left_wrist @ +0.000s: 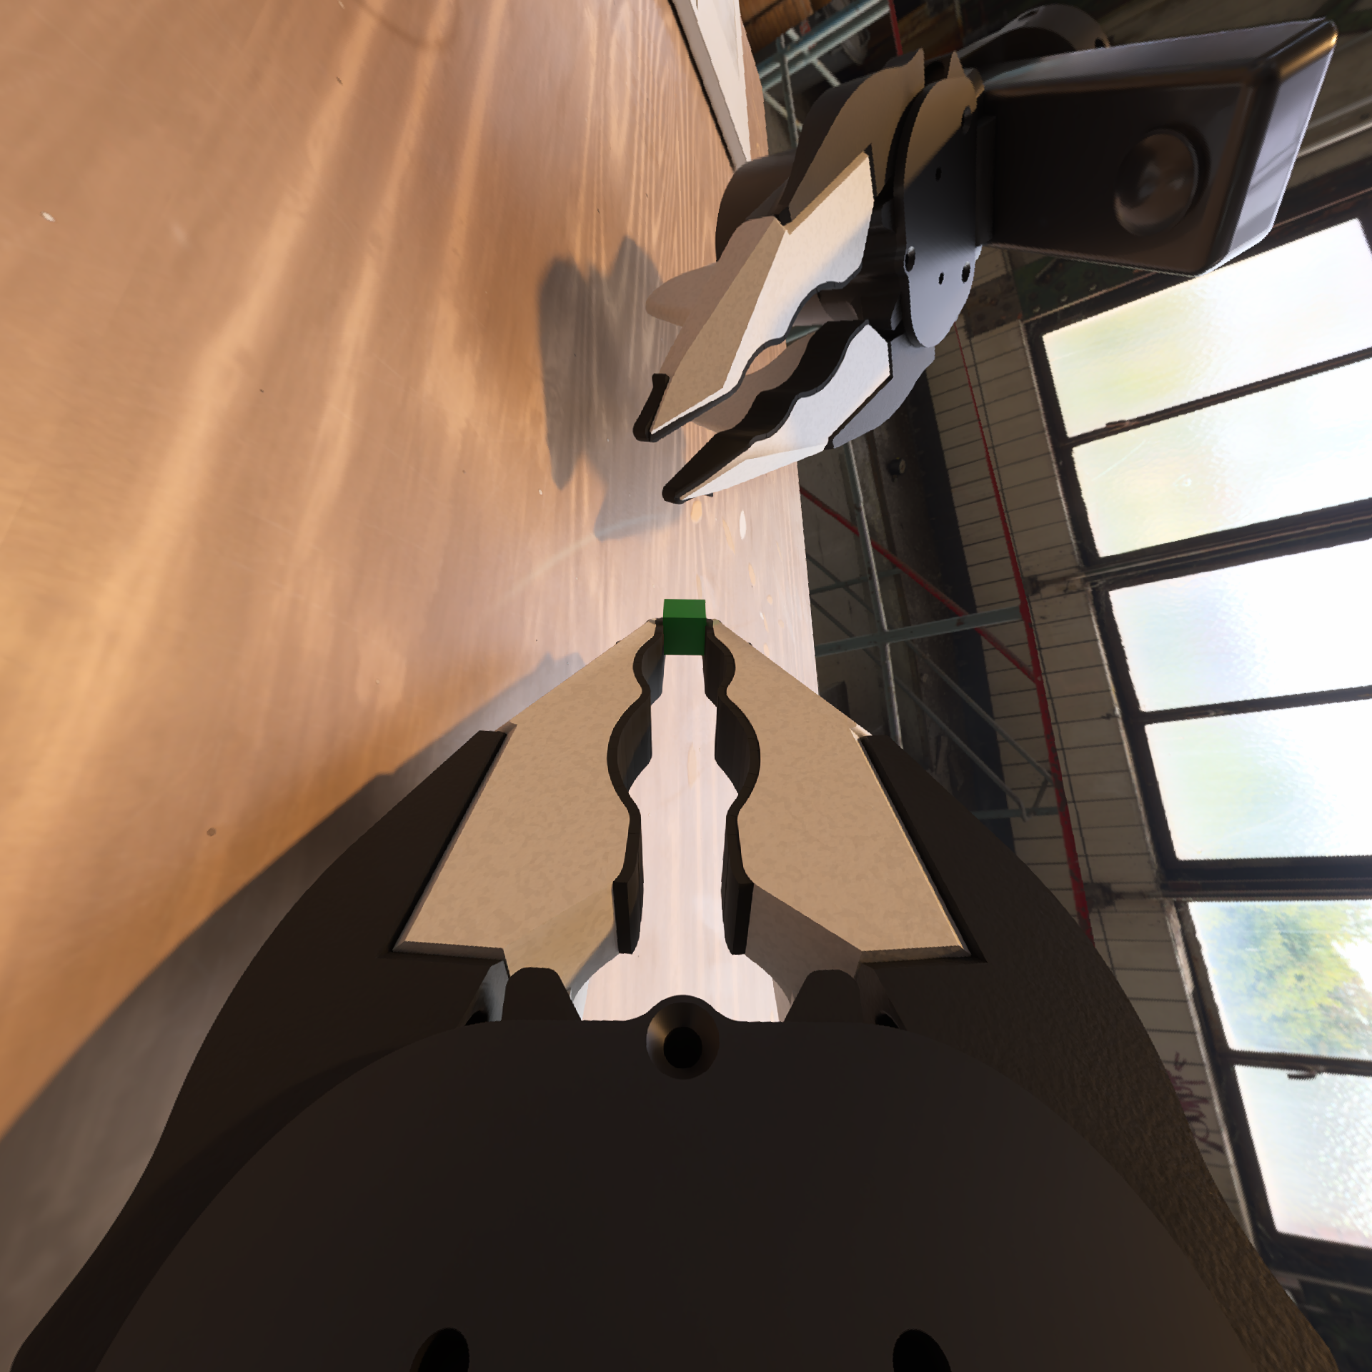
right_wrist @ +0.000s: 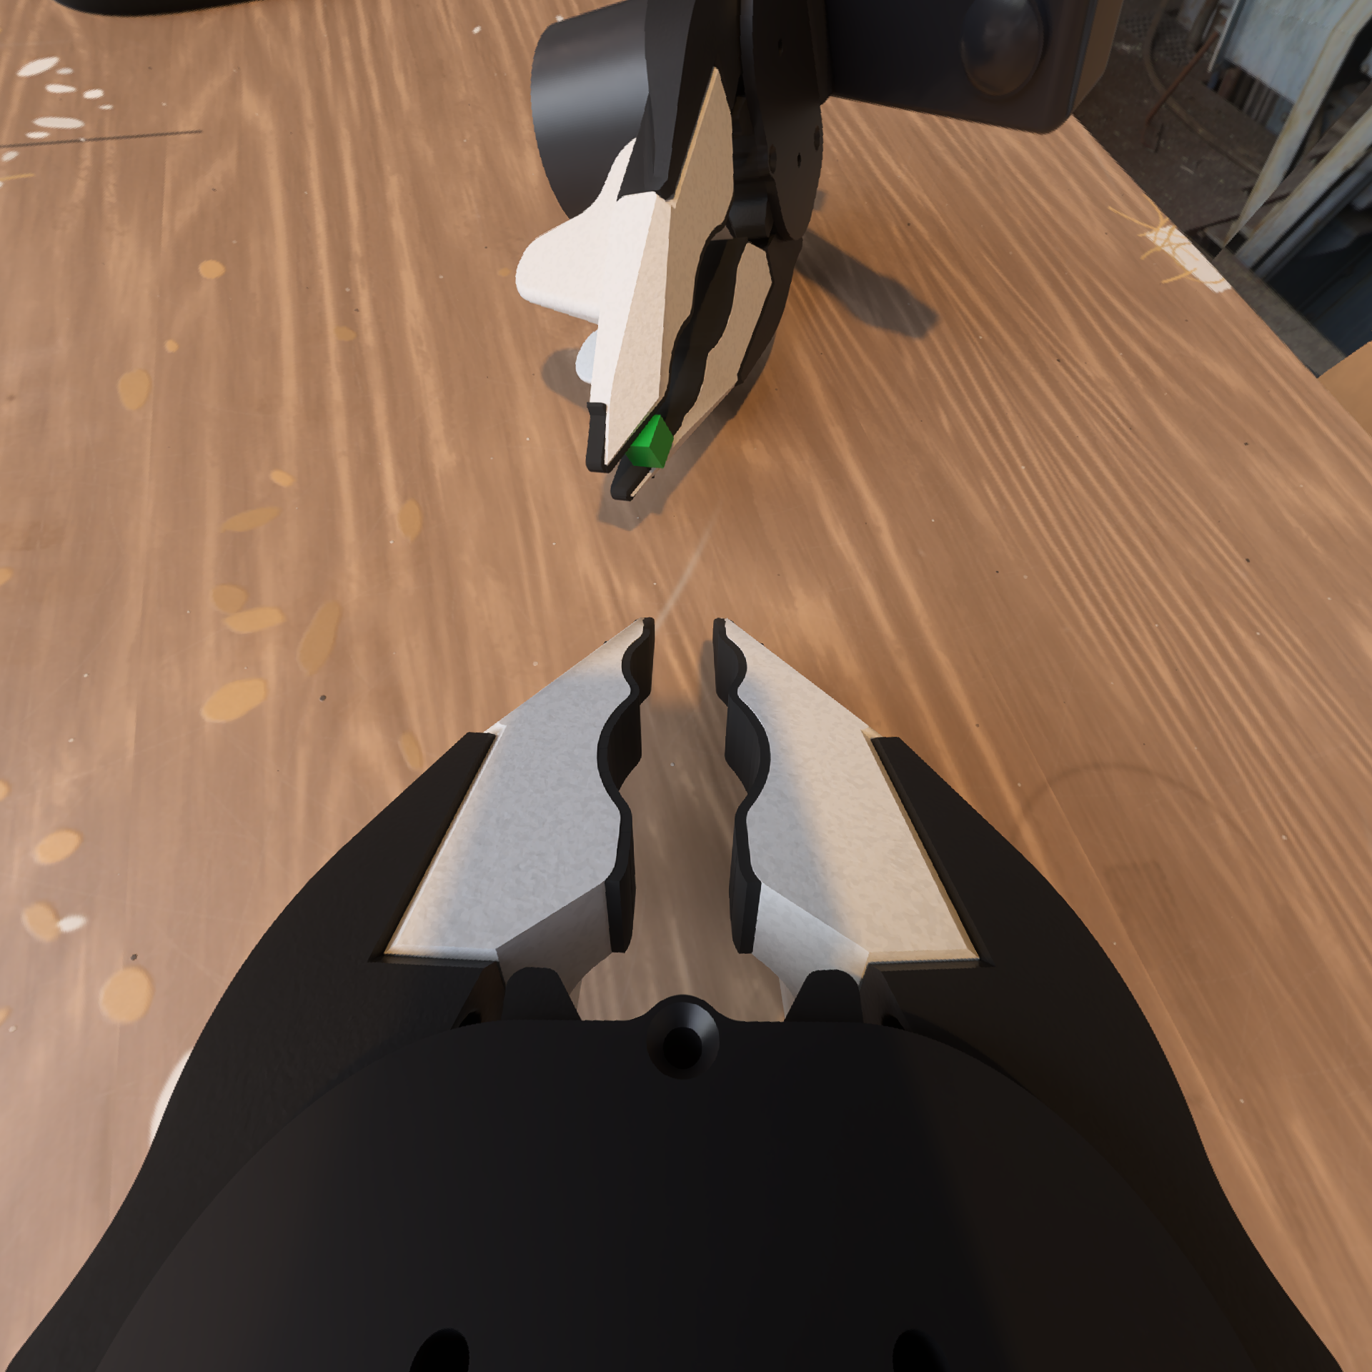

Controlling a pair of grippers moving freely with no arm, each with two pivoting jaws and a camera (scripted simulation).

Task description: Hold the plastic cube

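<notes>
The two fingers of the left gripper are pressed on the small green plastic cube, one on each side, right at their tips. In the right wrist view the same cube sits between those tips, lifted a little above the wooden table, with a shadow under it.

The right gripper has its fingers apart with a narrow gap, and only the table shows between them. From it, the left gripper and the cube are at 12 o'clock, near but apart. In the left wrist view the right gripper hangs at about 12 o'clock above the table, tips parted. Large windows stand at 3 o'clock.
</notes>
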